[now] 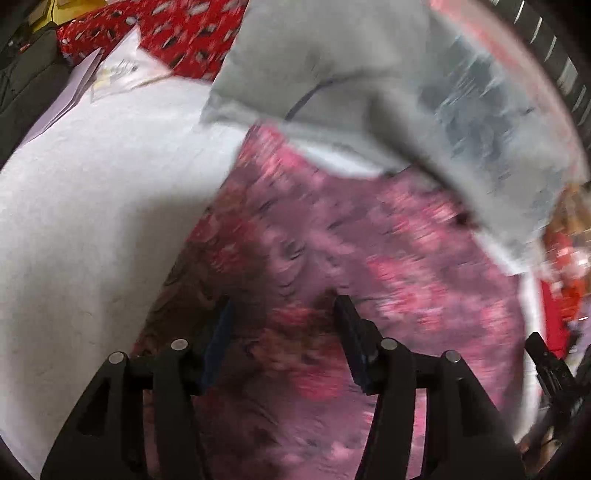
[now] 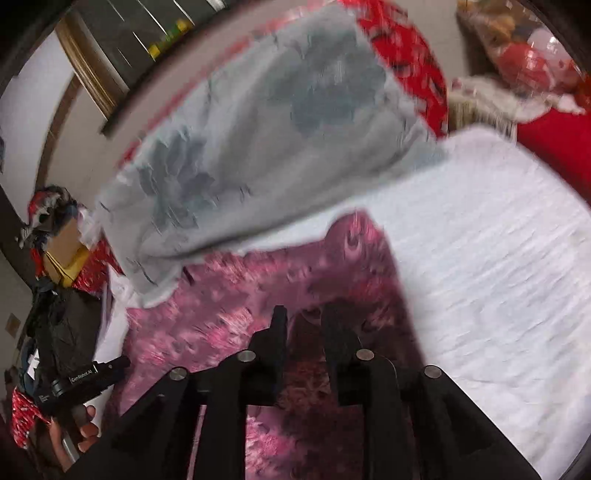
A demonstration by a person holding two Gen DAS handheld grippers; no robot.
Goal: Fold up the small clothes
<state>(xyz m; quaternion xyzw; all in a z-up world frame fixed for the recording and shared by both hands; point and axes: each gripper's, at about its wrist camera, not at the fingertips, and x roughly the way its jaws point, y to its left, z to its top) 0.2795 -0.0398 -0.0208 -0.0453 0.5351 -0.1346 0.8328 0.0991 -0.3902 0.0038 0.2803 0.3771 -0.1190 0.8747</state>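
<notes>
A pink floral cloth (image 1: pixel 369 266) lies on the white bed sheet (image 1: pixel 92 192); it also shows in the right wrist view (image 2: pixel 229 314). A pale grey printed garment (image 1: pixel 369 74) hangs blurred in the air above it, also in the right wrist view (image 2: pixel 258 147). My left gripper (image 1: pixel 282 306) is open just above the pink cloth. My right gripper (image 2: pixel 304 314) is open with a narrower gap, over the pink cloth's near part. Neither holds anything I can see. The left gripper's body (image 2: pixel 88 376) shows at the lower left of the right wrist view.
A red patterned blanket (image 1: pixel 177 33) lies at the far side of the bed, with papers (image 1: pixel 110 74) on it. A cardboard box (image 2: pixel 62 251) and dark clothes pile at the left in the right wrist view. A red pillow (image 2: pixel 554 147) and a bagged toy (image 2: pixel 524 55) sit at right.
</notes>
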